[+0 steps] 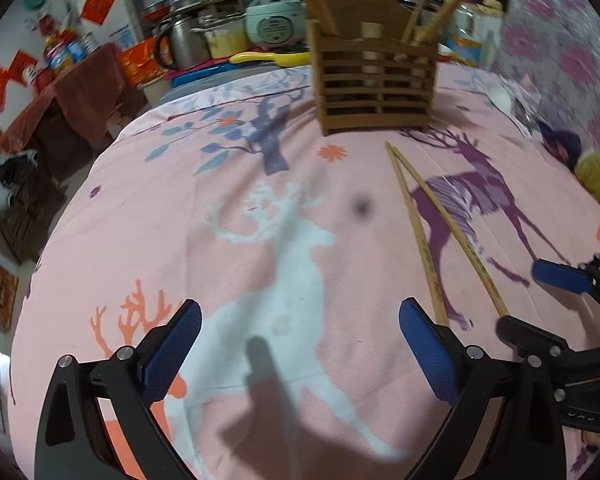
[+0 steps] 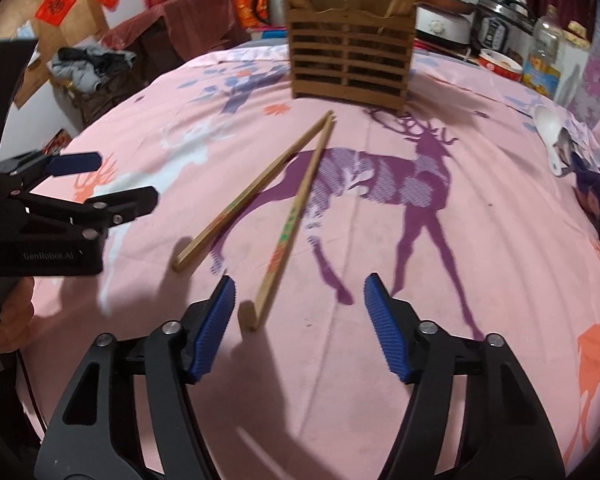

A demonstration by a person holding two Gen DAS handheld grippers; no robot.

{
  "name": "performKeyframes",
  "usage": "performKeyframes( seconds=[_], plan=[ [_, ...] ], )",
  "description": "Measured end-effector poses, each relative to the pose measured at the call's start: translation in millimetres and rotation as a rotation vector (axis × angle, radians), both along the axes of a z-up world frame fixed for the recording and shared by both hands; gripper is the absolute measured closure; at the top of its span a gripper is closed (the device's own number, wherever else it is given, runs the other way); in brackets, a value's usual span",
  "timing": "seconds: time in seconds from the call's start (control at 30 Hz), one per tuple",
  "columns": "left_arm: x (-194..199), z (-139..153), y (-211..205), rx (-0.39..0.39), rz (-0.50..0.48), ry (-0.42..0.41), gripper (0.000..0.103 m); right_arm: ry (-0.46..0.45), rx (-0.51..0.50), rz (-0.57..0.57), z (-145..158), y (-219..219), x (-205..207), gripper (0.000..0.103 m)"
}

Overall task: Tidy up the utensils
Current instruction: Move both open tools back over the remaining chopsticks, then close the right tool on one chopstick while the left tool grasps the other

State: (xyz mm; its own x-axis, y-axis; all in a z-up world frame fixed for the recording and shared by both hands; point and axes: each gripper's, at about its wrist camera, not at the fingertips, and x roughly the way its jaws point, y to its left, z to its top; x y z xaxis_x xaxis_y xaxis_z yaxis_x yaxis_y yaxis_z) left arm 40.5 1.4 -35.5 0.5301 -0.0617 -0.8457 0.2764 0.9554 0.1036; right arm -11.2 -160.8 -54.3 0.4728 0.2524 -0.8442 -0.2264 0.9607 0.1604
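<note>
Two wooden chopsticks lie on the pink deer-print cloth (image 2: pixel 380 240), tips meeting toward a slatted wooden utensil holder (image 2: pixel 350 64) that has several sticks in it. My right gripper (image 2: pixel 300 286) hovers low over the thick end of the nearer chopstick (image 2: pixel 296 216). That end sits between the blue pads (image 2: pixel 220 320), close to the left one, and neither pad presses on it. The other chopstick (image 2: pixel 252 192) lies just to the left. My left gripper (image 1: pixel 298 312) is open over bare cloth, left of the chopsticks (image 1: pixel 456 236), with nothing between its fingers. The holder (image 1: pixel 374 92) stands at the cloth's far side.
A white spoon (image 2: pixel 548 124) and a metal utensil lie at the far right of the cloth. Rice cookers, a kettle, a bowl and bottles crowd the area behind the holder. The cloth drops off on the left toward boxes and clothes on the floor.
</note>
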Motion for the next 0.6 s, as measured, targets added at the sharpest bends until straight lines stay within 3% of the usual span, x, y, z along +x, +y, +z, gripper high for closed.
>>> performKeyframes(
  seconds=[0.07,0.2,0.3,0.47,0.6],
  plan=[
    [-2.9,-1.4,-4.6,0.015,-0.019,-0.006,0.006,-0.001,-0.021,0.017,-1.6,5.7,-1.5,0.052],
    [-6.2,-4.2,-11.5,0.036,-0.05,-0.008,0.006,0.003,-0.046,-0.02,-3.5,-0.1,1.1,0.081],
    [-7.8,-5.9,-15.1,0.031,-0.071,0.002,0.006,0.013,-0.047,-0.09,-4.5,-15.2,5.6,0.079],
    [-12.5,-7.1,-22.5,-0.007,-0.125,0.025,0.006,0.023,-0.024,-0.089,-6.3,-17.9,6.9,0.077],
    [-18.9,-8.5,-33.9,-0.056,-0.198,0.051,0.006,0.028,-0.008,-0.097,-7.0,-20.8,7.8,0.082]
  ],
)
